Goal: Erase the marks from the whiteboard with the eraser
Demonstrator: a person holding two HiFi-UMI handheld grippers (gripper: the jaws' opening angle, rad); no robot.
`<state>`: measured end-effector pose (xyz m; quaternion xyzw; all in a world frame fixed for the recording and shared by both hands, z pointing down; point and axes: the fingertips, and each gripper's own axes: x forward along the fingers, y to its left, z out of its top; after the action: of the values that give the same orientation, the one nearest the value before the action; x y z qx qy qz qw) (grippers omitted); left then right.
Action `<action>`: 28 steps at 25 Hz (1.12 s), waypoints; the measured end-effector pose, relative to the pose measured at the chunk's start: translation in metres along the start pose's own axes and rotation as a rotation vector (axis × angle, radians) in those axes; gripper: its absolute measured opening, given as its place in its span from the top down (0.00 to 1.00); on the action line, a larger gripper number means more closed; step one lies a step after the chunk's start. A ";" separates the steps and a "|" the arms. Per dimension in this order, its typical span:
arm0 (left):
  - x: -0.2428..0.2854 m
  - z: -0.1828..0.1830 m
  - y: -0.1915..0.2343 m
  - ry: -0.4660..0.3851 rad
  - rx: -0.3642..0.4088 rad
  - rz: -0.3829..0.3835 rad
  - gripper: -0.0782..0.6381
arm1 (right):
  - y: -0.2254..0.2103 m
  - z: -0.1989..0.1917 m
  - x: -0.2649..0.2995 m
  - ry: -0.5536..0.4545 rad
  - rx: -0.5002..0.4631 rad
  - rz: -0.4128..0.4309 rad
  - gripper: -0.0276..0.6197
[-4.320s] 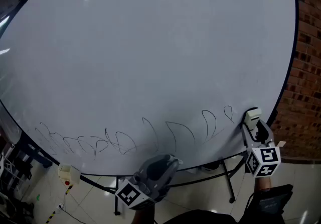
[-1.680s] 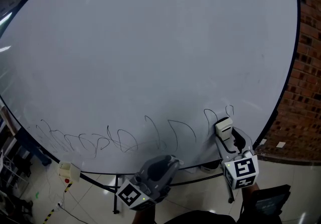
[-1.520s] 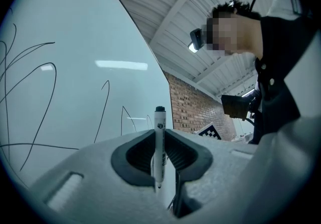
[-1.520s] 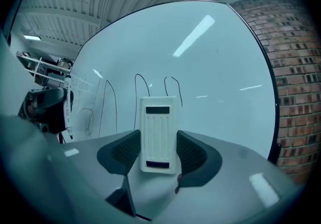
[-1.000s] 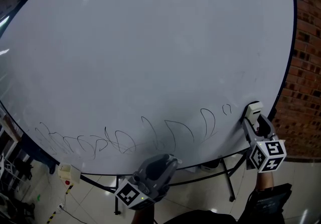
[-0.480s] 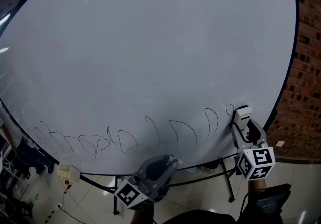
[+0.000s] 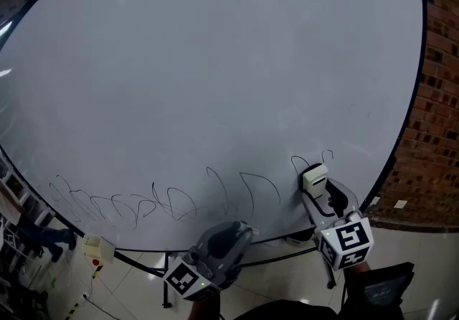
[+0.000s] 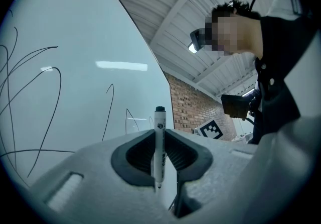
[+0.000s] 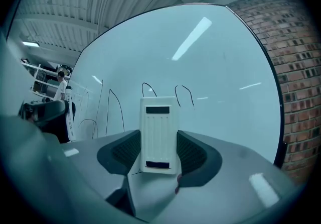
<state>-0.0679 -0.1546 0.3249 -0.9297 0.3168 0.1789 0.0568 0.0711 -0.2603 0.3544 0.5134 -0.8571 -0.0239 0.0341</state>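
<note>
A large whiteboard (image 7: 215, 60) carries thin black loops and scribbles (image 7: 165, 200) along its lower edge. My right gripper (image 7: 315, 184) is shut on a white eraser (image 7: 314, 178) and presses it against the board at the right end of the marks, beside two small remaining strokes (image 7: 328, 155). In the right gripper view the eraser (image 9: 159, 135) stands upright between the jaws, with strokes (image 9: 148, 87) above it. My left gripper (image 7: 233, 236) hangs below the board's bottom edge, shut on a black-capped white marker (image 8: 159, 147).
A red brick wall (image 7: 434, 110) stands right of the board. The board's black stand legs (image 7: 326, 261) reach down to a pale tiled floor. A small yellowish box (image 7: 97, 247) hangs under the board's lower left edge. A person (image 8: 271, 67) shows in the left gripper view.
My right gripper has swept the eraser left along the board's lower edge, from near the right rim onto the rightmost loop. The left gripper has stayed put.
</note>
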 end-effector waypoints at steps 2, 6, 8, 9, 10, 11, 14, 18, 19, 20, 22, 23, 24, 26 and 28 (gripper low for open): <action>0.002 0.000 -0.001 0.001 0.000 -0.002 0.80 | -0.010 0.003 -0.002 -0.001 0.015 0.003 0.60; 0.005 -0.002 -0.003 0.006 0.003 -0.010 0.81 | -0.062 0.012 -0.017 -0.031 0.072 -0.091 0.60; 0.006 -0.004 -0.004 0.010 0.002 -0.014 0.80 | -0.098 0.017 -0.027 -0.054 0.110 -0.166 0.60; 0.006 -0.004 -0.005 0.010 0.001 -0.015 0.80 | -0.114 0.019 -0.032 -0.063 0.128 -0.198 0.60; 0.006 -0.005 -0.006 0.010 0.002 -0.016 0.81 | -0.125 0.019 -0.035 -0.069 0.143 -0.220 0.60; 0.006 -0.005 -0.006 0.010 0.002 -0.016 0.81 | -0.132 0.020 -0.037 -0.073 0.151 -0.232 0.60; 0.007 -0.004 -0.006 0.012 0.005 -0.014 0.80 | -0.134 0.020 -0.037 -0.083 0.147 -0.251 0.60; 0.004 -0.003 -0.005 0.012 0.010 -0.010 0.80 | -0.132 0.020 -0.038 -0.088 0.147 -0.273 0.60; 0.003 -0.004 -0.005 0.014 0.009 -0.009 0.80 | -0.131 0.020 -0.038 -0.086 0.143 -0.281 0.60; 0.002 -0.004 -0.005 0.015 0.008 -0.008 0.80 | -0.129 0.021 -0.038 -0.084 0.134 -0.289 0.60; 0.001 -0.004 -0.006 0.018 0.005 -0.008 0.81 | -0.121 0.023 -0.035 -0.081 0.109 -0.289 0.60; 0.001 -0.004 -0.006 0.018 0.004 -0.008 0.80 | -0.115 0.024 -0.033 -0.081 0.100 -0.281 0.60; 0.000 -0.004 -0.005 0.019 0.003 -0.007 0.80 | -0.108 0.025 -0.031 -0.081 0.093 -0.268 0.60; -0.002 -0.002 -0.004 0.013 0.005 -0.003 0.80 | -0.090 0.027 -0.026 -0.080 0.082 -0.235 0.60; -0.005 0.000 -0.003 0.007 0.006 0.004 0.80 | -0.070 0.029 -0.021 -0.078 0.071 -0.197 0.60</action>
<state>-0.0699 -0.1491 0.3272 -0.9295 0.3194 0.1751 0.0581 0.1401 -0.2746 0.3198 0.5949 -0.8034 -0.0168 -0.0200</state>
